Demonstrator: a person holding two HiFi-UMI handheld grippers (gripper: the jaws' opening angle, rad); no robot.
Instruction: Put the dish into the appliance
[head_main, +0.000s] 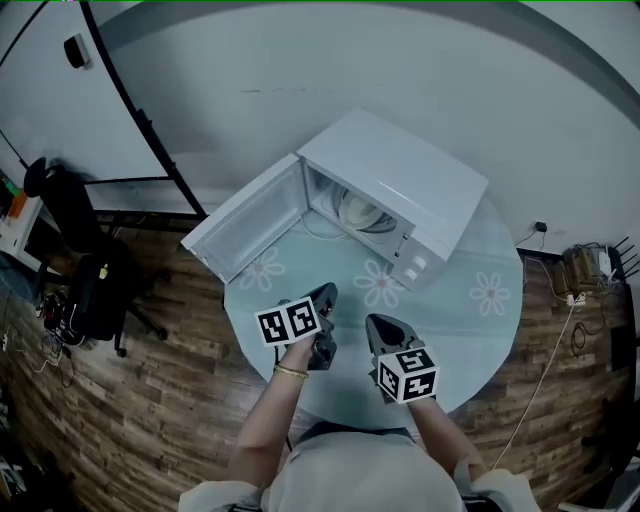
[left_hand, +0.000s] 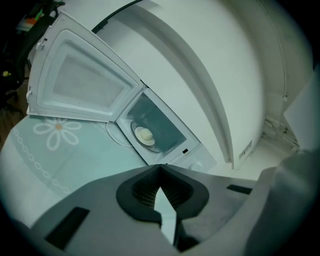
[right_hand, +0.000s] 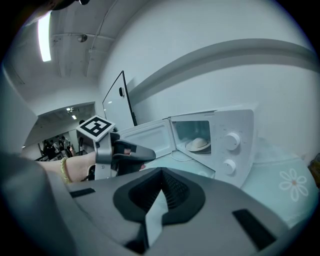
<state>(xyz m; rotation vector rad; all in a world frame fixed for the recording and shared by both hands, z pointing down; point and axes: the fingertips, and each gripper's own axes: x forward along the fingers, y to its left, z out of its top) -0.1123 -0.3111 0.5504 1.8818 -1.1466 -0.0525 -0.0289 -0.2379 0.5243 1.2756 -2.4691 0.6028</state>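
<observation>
A white microwave (head_main: 400, 190) stands on the round table (head_main: 480, 330) with its door (head_main: 245, 225) swung wide to the left. The white dish (head_main: 362, 212) sits inside the cavity on the turntable; it also shows in the left gripper view (left_hand: 145, 135) and in the right gripper view (right_hand: 198, 144). My left gripper (head_main: 325, 295) hovers over the table in front of the microwave, shut with nothing in it (left_hand: 160, 167). Beside it to the right, my right gripper (head_main: 378, 325) is also shut and empty (right_hand: 161, 172). Both are clear of the microwave.
The table carries a pale green cloth with flower prints (head_main: 380, 283). A black office chair (head_main: 90, 285) stands on the wooden floor at left. Cables and a box (head_main: 585, 268) lie at the right by the wall. The microwave's knobs (right_hand: 231, 141) face front.
</observation>
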